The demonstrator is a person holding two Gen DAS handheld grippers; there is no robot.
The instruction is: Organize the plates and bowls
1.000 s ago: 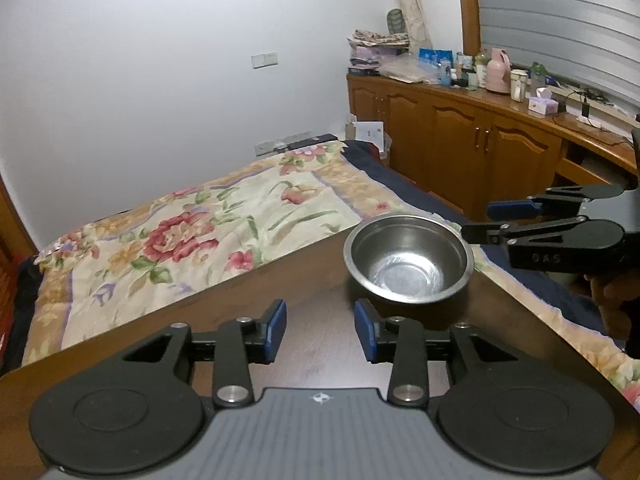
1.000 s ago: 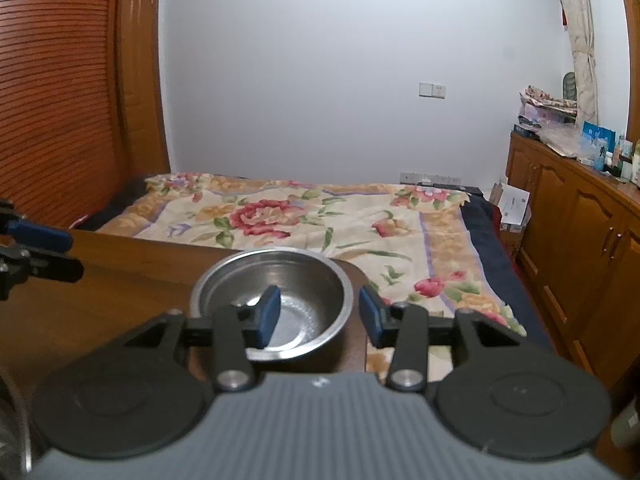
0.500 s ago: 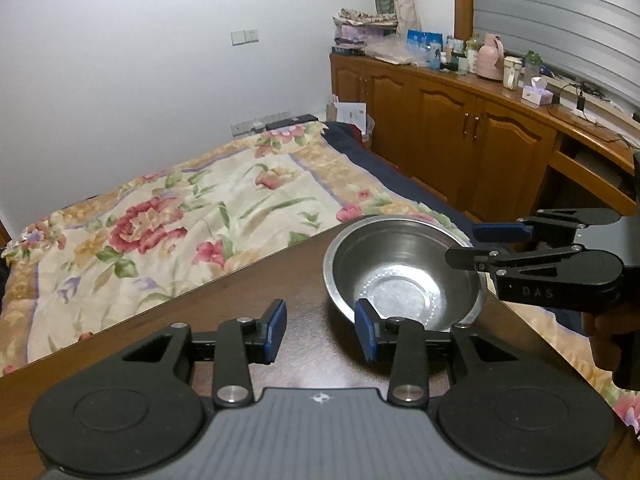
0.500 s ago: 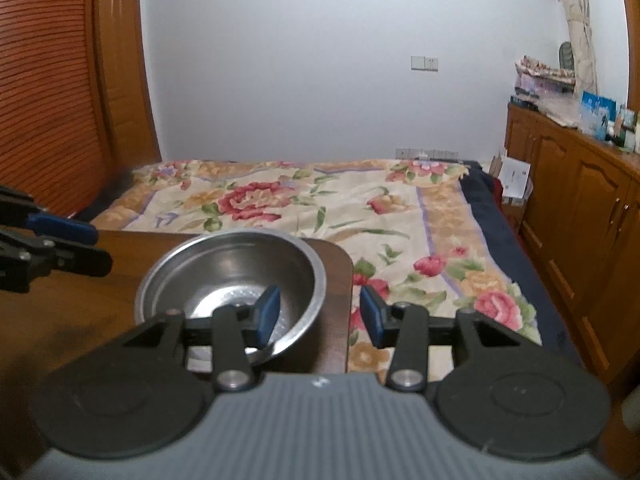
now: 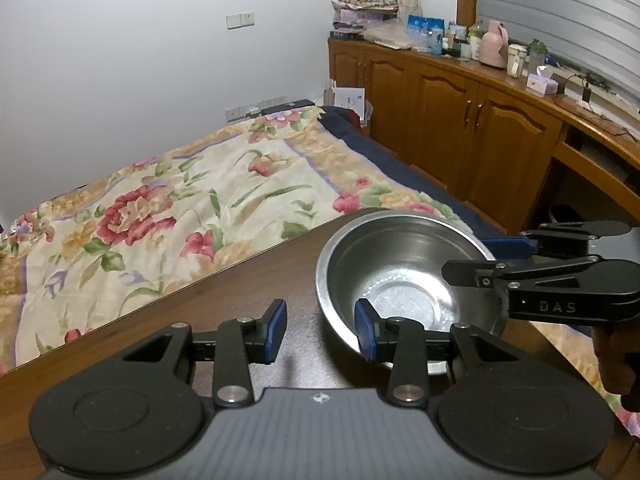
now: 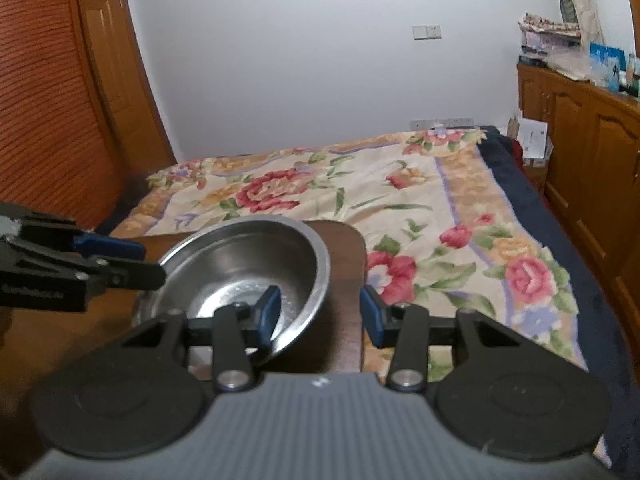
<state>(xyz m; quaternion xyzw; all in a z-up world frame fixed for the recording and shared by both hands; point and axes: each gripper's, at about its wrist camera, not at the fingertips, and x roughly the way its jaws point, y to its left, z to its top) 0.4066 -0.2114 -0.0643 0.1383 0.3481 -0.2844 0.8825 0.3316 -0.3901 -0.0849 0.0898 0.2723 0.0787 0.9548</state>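
Steel bowl [image 5: 404, 276] sits on the wooden desk [image 5: 224, 300]; the spread right claw [image 6: 318, 312] straddles its rim, the spread left claw [image 5: 320, 330] just beside it.

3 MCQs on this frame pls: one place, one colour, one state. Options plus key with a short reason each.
1. Where does the steel bowl sit?
A. on the bed
B. near the corner of the wooden table
C. on the sideboard

2. What colour are the pads on the left gripper?
A. red
B. blue
C. green

3. How do the right gripper jaws stand?
A. open, straddling the bowl's rim
B. shut on the rim
C. shut, clear of the bowl

Key: 1 B, the table edge runs close behind it with the bed beyond. 2 B, both pads are blue. 3 A, one pad is inside the bowl and one outside, with a wide gap.
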